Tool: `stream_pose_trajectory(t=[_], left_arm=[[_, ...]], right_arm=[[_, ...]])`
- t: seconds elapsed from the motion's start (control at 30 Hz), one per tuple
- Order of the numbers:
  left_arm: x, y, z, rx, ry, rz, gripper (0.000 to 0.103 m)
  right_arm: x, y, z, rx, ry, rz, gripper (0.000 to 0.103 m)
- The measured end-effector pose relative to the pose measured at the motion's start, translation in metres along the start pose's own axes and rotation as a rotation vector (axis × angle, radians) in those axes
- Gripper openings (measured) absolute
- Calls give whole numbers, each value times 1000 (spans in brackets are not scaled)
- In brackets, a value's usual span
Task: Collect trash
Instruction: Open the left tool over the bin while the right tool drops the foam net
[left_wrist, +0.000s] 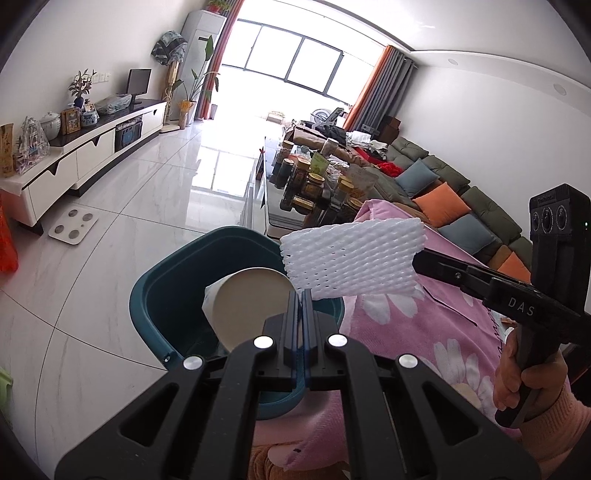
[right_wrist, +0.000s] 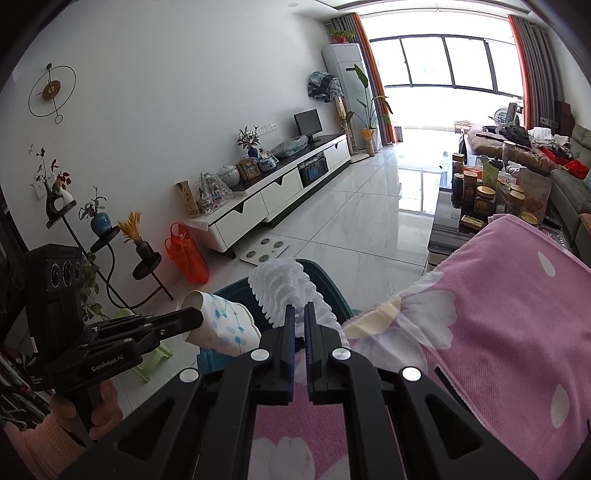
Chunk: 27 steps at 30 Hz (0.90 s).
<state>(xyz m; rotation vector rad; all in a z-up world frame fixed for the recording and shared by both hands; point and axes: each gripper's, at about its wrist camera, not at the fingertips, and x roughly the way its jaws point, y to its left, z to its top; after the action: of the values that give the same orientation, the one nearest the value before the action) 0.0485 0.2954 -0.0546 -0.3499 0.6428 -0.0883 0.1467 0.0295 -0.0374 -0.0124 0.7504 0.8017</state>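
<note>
Both hand-held grippers tilted downward over the dark teal plastic bin, which stood on the floor just beside the pink flowered cloth. The left gripper had its jaws pressed on the rim of a white paper cup with blue flower print, holding it on its side above the bin's opening, base toward the camera. The right gripper pinched a white foam mesh fruit sleeve, flattened and ribbed, hanging in the air above the bin's edge nearest the cloth.
</note>
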Motion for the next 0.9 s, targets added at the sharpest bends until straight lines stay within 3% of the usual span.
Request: stream_pose_trajectory(t=[0.9], left_arm=[[49,13,3,7,54,66,2]], right_arm=[[69,22,9,-39,144,-8,4]])
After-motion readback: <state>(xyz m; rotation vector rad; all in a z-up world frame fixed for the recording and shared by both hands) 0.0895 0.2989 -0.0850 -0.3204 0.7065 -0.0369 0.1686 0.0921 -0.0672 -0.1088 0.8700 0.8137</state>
